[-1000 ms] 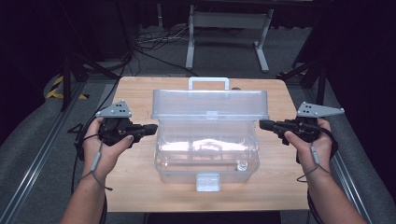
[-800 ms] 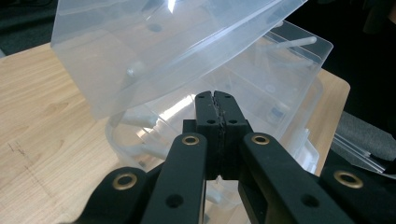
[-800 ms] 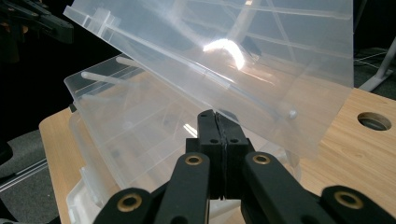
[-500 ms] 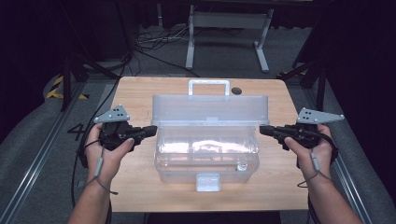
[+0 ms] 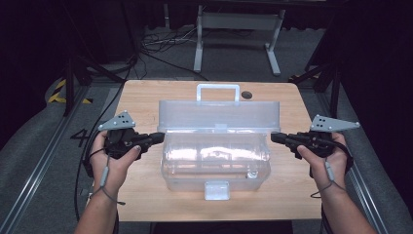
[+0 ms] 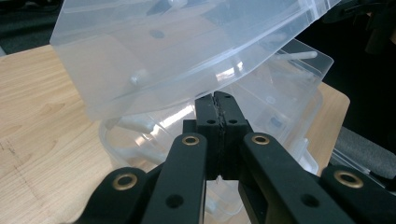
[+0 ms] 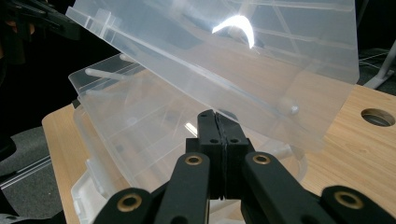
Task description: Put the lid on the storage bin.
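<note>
The box (image 5: 214, 161) stands in the middle of the table (image 5: 146, 97), and its clear lid (image 5: 219, 117) is raised about halfway, hinged at the far side of the box. The handle (image 5: 217, 92) sits on the far edge of the lid. Both your tongs are closed, with nothing between the jaws. The left gripper (image 5: 157, 138) has its tip under the left end of the lid, and the right gripper (image 5: 275, 138) is under the right end of the lid. In the left gripper view (image 6: 215, 100) and the right gripper view (image 7: 215, 116) the closed tips meet the lower edge of the lid.

The danger is that the lid only rests on two narrow tips. If you lift one end faster than the other, the lid can twist and slide off a tip, and then it falls shut on the box. The plastic looks smooth, so a tip can slip outward past the end of the lid. If you push forward instead of up, the light box may slide toward the hole (image 5: 247, 94) behind it. Keep both hands level.
</note>
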`<control>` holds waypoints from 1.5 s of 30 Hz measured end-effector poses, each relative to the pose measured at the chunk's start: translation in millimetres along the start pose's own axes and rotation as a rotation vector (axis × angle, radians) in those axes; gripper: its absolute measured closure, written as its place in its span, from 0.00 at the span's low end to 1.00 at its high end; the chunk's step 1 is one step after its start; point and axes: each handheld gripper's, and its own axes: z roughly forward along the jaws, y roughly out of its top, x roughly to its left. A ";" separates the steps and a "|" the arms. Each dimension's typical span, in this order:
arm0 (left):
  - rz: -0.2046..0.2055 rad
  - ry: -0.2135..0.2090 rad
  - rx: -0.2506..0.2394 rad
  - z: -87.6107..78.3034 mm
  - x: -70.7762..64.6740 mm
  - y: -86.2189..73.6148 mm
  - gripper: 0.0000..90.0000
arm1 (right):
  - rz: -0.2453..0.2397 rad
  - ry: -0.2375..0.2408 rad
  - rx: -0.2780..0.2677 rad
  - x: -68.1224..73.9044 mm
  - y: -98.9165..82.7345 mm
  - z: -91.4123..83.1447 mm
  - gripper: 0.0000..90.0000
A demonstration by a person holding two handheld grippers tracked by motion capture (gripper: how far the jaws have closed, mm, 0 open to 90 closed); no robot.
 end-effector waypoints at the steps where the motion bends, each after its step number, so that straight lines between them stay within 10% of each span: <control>1: 0.003 -0.004 0.001 -0.2 -1.1 -0.1 1.00 | 0.000 0.000 0.000 0.0 0.0 0.0 1.00; 45: 0.032 -0.013 0.187 2.1 -14.0 -18.6 1.00 | 0.026 0.020 0.069 14.3 -33.0 -5.5 1.00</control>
